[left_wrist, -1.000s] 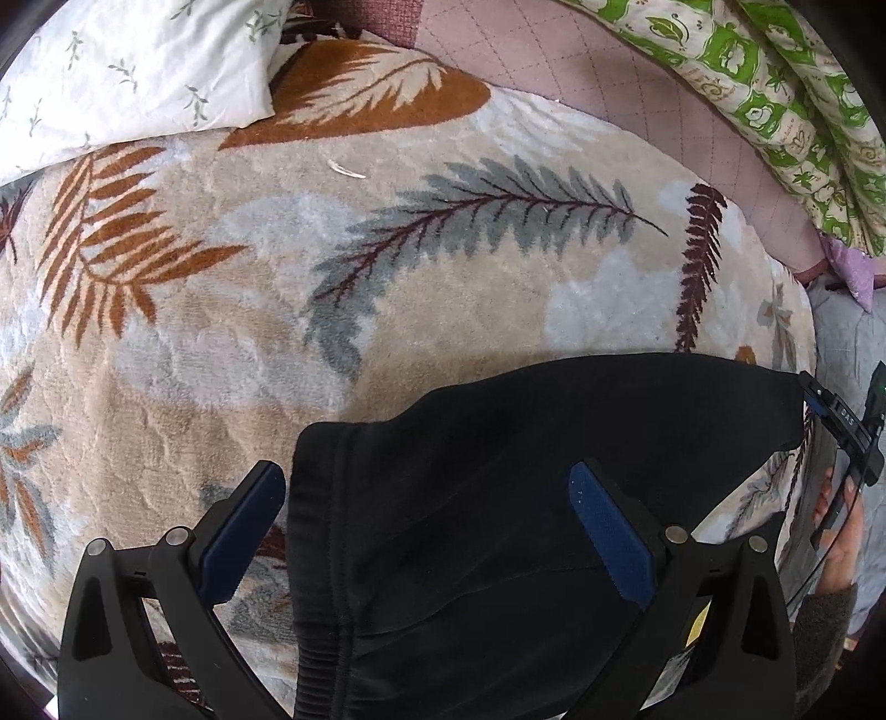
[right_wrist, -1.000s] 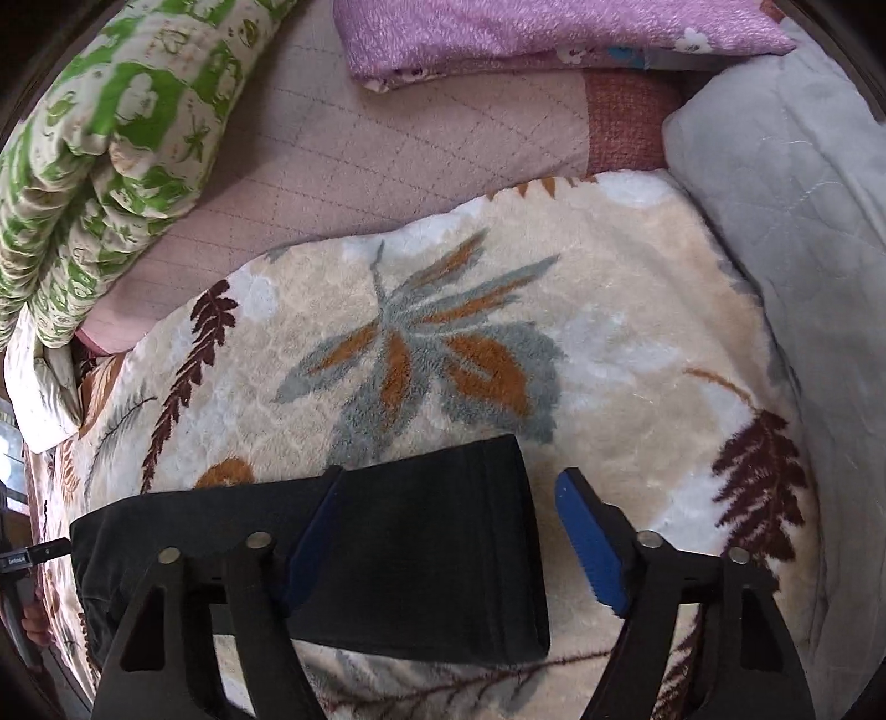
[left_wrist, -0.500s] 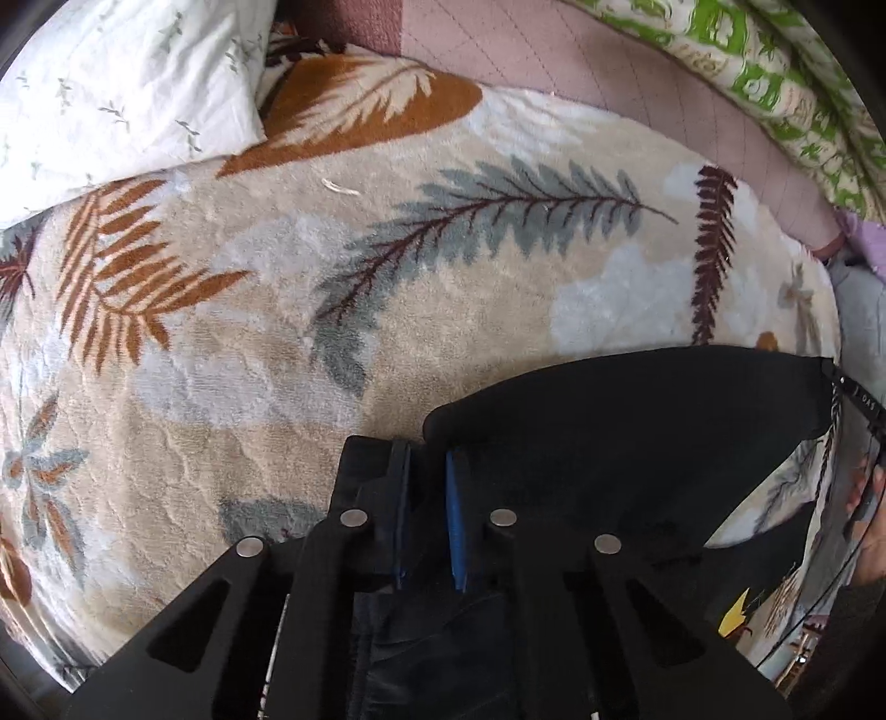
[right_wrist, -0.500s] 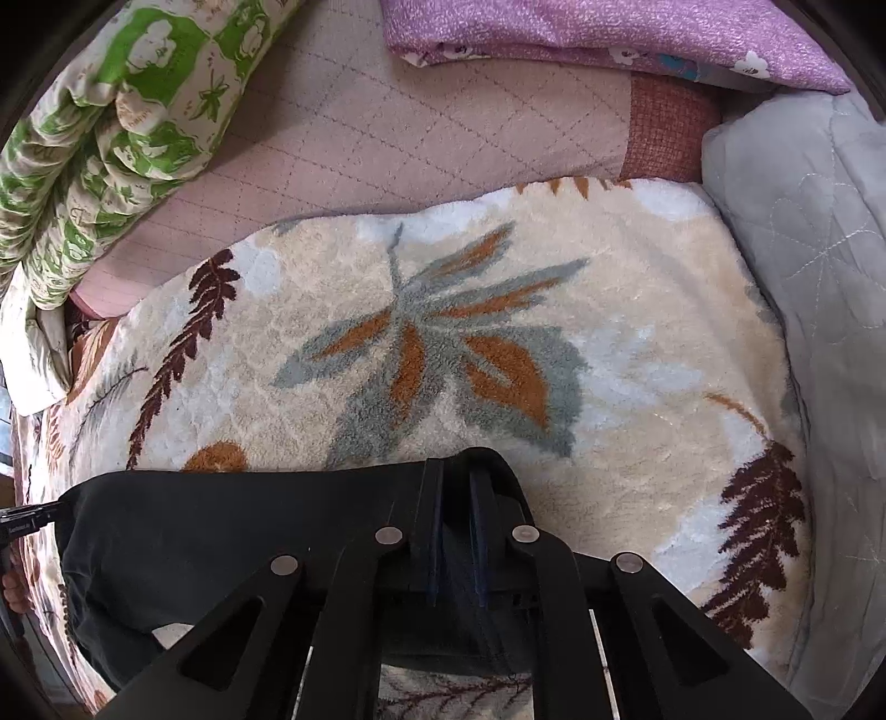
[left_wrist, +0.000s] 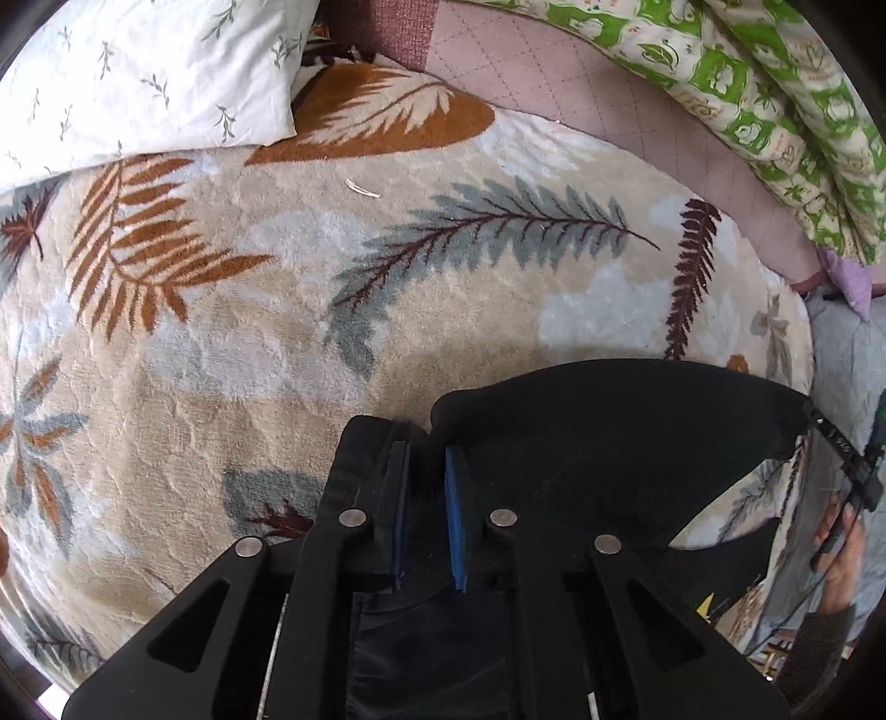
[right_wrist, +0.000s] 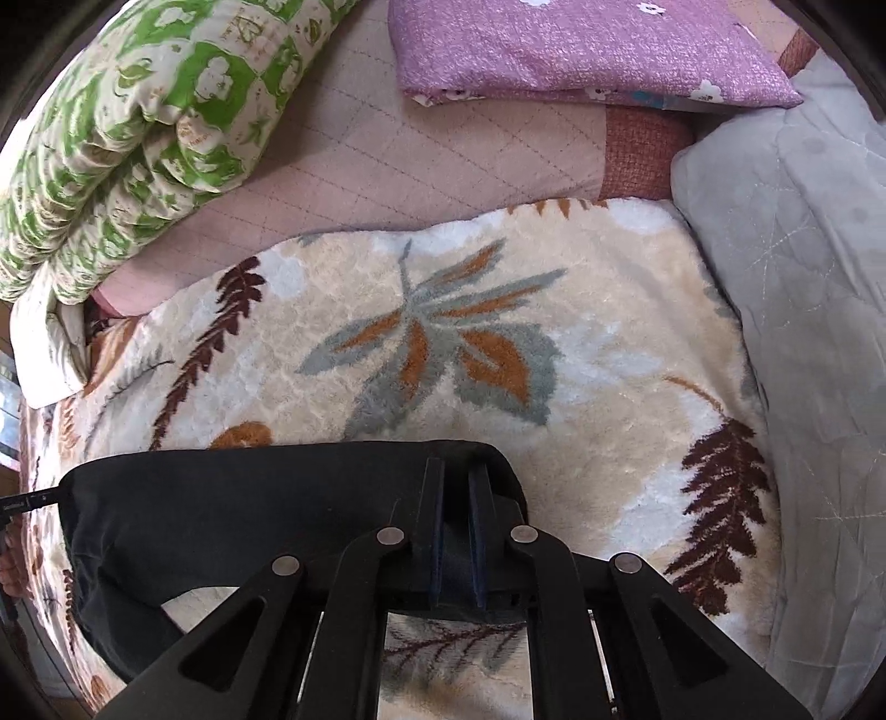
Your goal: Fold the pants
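The black pants [left_wrist: 609, 432] stretch between my two grippers above a leaf-patterned fleece blanket [left_wrist: 277, 343]. My left gripper [left_wrist: 426, 459] is shut on the waistband end, cloth bunched between its blue pads. In the right wrist view the pants [right_wrist: 249, 509] hang as a taut band to the left. My right gripper [right_wrist: 457, 476] is shut on the leg end, which is lifted off the blanket [right_wrist: 554, 343]; the blanket shows under the cloth. The right gripper [left_wrist: 847, 471] and the hand holding it show at the left wrist view's right edge.
A white sprigged pillow [left_wrist: 138, 83] lies far left. A green-and-white rolled quilt [left_wrist: 775, 99] and pink quilted sheet [right_wrist: 415, 160] lie behind. A purple folded cloth [right_wrist: 581, 50] lies at the back, a grey quilt [right_wrist: 803, 277] at the right.
Both grippers were open over the flat pants a second ago. They closed on the two ends and have lifted them, so the pants now hang stretched between them.
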`<state>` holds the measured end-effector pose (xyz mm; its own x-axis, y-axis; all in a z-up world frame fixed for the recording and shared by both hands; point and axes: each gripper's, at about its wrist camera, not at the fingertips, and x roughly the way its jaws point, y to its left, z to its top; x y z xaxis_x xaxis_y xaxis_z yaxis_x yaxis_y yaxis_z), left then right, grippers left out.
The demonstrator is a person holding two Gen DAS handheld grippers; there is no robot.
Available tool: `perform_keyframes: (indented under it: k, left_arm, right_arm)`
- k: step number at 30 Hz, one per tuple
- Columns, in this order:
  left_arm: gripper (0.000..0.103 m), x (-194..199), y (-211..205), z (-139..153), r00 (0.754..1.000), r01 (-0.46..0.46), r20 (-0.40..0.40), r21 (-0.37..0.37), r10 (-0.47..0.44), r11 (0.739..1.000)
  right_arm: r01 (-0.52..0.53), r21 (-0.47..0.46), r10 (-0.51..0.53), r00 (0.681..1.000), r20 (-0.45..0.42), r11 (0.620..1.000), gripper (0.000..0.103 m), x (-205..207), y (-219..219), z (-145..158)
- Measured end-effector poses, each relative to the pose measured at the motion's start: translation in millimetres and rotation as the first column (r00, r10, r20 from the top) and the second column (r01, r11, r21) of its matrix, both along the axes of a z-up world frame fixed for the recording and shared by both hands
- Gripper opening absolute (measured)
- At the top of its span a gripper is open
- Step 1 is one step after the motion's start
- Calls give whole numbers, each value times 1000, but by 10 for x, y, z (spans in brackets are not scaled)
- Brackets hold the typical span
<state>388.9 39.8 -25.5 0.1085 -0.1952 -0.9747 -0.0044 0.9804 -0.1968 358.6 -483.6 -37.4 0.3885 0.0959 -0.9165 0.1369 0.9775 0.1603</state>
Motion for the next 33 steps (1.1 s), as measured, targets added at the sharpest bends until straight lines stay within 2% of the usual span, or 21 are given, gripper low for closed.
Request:
perform_keyframes:
  k: [2, 4, 6, 8, 11, 13, 14, 15, 16, 17, 21, 27, 28, 30, 33]
  left_arm:
    - [26, 14, 38, -12, 1000, 8, -8, 14, -8, 1000]
    - [42, 21, 94, -8, 1000, 7, 8, 48, -8, 999]
    - [48, 35, 143, -27, 1000, 16, 12, 40, -17, 999]
    - [50, 62, 165, -77, 1000, 26, 2, 26, -26, 999]
    - [55, 93, 121, -231, 998, 26, -51, -20, -27, 999]
    - [55, 78, 14, -334, 994, 46, -92, -72, -52, 996]
    - [55, 67, -45, -352, 995, 49, -80, -67, -55, 997]
    - [50, 61, -82, -345, 997, 49, -61, -60, -52, 997]
    - [34, 59, -111, -337, 998, 46, -43, -62, -48, 997]
    - [29, 62, -122, -336, 998, 40, -40, -72, -43, 997]
    - [27, 58, -124, -244, 999, 33, 6, -57, -33, 998]
    - [27, 87, -113, -201, 999, 37, -1, -34, -37, 999]
    - [26, 88, -120, -190, 1000, 28, 9, -24, -28, 999]
    - [24, 70, -127, -148, 999, 17, 32, -15, -16, 1000]
    - [22, -22, -143, -55, 997, 14, 70, 7, -14, 1000]
  right_arm:
    - [17, -5, -17, 1000, -18, 1000, 12, 15, -12, -73]
    - [34, -10, -34, 999, -25, 999, 13, 25, -21, -134]
    - [47, -3, -47, 999, -24, 999, 17, 37, -46, -178]
    - [61, 10, -60, 998, -19, 998, 31, 47, -77, -209]
    - [73, 21, -73, 997, -13, 997, 33, 77, -104, -243]
    - [85, 27, -85, 996, -13, 996, 33, 100, -125, -264]
    - [89, 33, -88, 996, -11, 996, 33, 108, -128, -269]
    - [92, 40, -92, 996, -9, 995, 33, 113, -134, -276]
    - [93, 44, -93, 996, -9, 995, 34, 119, -136, -286]
    - [91, 42, -91, 996, -11, 995, 35, 126, -133, -294]
    - [76, 40, -75, 997, -18, 996, 36, 151, -132, -311]
    - [63, 39, -60, 997, -55, 997, 36, 263, -162, -323]
    - [56, 22, -54, 996, -69, 998, 34, 281, -139, -335]
    - [28, -15, -29, 996, -86, 1000, 13, 296, -75, -331]
    - [19, -36, -20, 999, -39, 999, 9, 238, -39, -172]
